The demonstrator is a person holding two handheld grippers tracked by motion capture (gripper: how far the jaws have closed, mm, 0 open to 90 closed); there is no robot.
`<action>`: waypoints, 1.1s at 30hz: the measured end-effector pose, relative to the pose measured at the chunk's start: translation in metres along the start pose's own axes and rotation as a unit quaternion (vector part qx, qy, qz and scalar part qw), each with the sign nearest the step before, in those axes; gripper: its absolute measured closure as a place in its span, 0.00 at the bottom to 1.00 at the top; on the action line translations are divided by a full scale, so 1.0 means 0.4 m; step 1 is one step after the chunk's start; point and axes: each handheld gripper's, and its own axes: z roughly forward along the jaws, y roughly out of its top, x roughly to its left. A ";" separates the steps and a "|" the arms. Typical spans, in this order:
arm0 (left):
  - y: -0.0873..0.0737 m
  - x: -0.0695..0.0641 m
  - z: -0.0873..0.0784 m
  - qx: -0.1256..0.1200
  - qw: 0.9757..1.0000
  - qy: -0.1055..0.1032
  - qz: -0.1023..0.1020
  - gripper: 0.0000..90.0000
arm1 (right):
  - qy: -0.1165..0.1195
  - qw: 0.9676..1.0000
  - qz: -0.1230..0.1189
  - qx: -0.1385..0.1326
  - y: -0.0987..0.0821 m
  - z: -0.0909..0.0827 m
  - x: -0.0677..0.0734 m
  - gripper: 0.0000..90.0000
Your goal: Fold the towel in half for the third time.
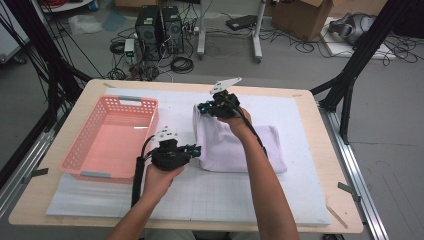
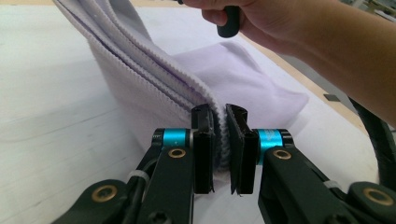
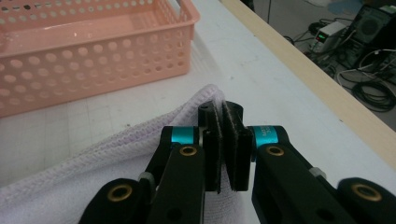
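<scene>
A folded pale lilac towel lies on the white mat, its left edge lifted off the surface. My left gripper is shut on the near corner of that edge; in the left gripper view the layered towel hem is pinched by my left gripper. My right gripper is shut on the far corner; in the right gripper view the towel runs off to the left from my right gripper. The rest of the towel still rests on the mat.
A pink perforated basket stands empty at the left of the mat; its wall is close beyond the right gripper. The white gridded mat covers the wooden table. Computers and cables lie on the floor behind.
</scene>
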 end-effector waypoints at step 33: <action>0.026 -0.207 0.371 0.085 0.994 -0.041 0.055 0.90 | -0.126 0.987 0.098 -0.003 -0.287 -0.304 -0.115 0.96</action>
